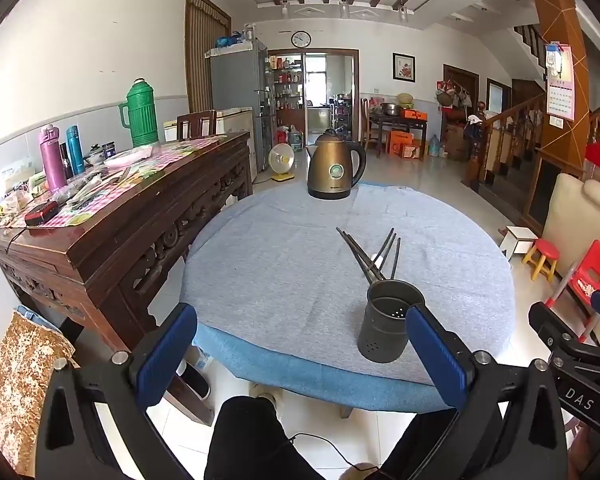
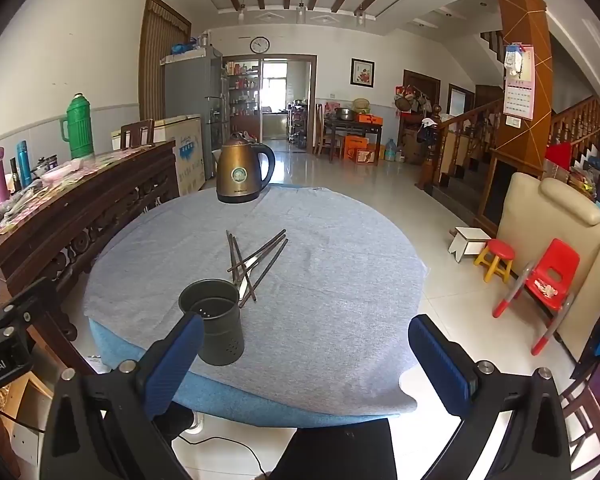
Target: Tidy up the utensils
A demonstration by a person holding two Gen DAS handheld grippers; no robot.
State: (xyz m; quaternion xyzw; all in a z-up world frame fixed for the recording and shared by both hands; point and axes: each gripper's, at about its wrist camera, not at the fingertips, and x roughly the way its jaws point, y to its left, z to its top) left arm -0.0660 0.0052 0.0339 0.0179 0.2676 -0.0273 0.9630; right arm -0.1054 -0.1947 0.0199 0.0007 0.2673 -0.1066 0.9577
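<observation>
A dark metal utensil holder (image 1: pixel 388 322) (image 2: pixel 214 318) stands upright and empty near the front edge of the round table. Several dark chopsticks (image 1: pixel 370 256) (image 2: pixel 256 266) lie crossed in a loose pile on the grey cloth just behind it, with a pale spoon partly under them. My left gripper (image 1: pixel 300 352) is open and empty, held off the table's front edge, left of the holder. My right gripper (image 2: pixel 306 360) is open and empty, at the front edge, right of the holder. Its fingers also show in the left wrist view (image 1: pixel 572 332).
A bronze electric kettle (image 1: pixel 334 166) (image 2: pixel 242 174) stands at the table's far edge. A carved wooden sideboard (image 1: pixel 132 216) (image 2: pixel 60 216) with flasks and clutter runs along the left. A cream sofa (image 2: pixel 552 240), red chair (image 2: pixel 548 276) and stools sit at the right.
</observation>
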